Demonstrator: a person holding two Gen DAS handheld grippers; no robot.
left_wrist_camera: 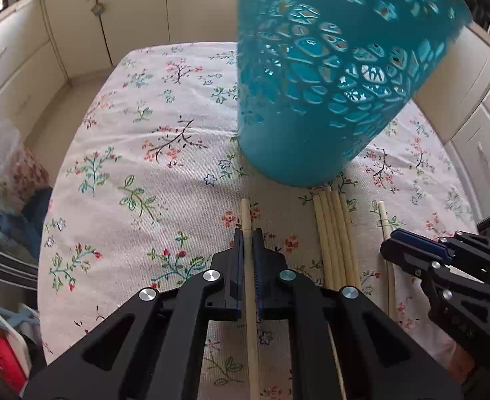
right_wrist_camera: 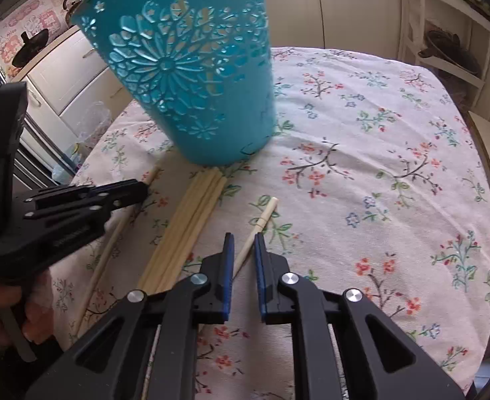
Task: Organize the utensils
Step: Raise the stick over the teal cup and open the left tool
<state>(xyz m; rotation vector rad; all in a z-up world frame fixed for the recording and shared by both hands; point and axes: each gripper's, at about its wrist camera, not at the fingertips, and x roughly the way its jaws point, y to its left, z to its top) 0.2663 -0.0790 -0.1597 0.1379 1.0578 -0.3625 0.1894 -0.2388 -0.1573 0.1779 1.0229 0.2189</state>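
The floral tablecloth (left_wrist_camera: 138, 153) carried the teal cut-out holder (left_wrist_camera: 328, 76), upright, with a bundle of pale chopsticks (left_wrist_camera: 336, 240) lying just before its base. Your left gripper (left_wrist_camera: 248, 236) had clamped one single chopstick (left_wrist_camera: 246, 210) left of the bundle — your right gripper (right_wrist_camera: 244, 238) pinched another chopstick (right_wrist_camera: 265, 216) on the bundle's other side, its jaws nearly together.

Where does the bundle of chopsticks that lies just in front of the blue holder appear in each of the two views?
Left wrist view: bundle of chopsticks lies right of centre, between the left gripper and the right gripper.
Right wrist view: the bundle lies left of centre, running diagonally.
Shared landmark: the blue holder, standing at the bundle's far end.
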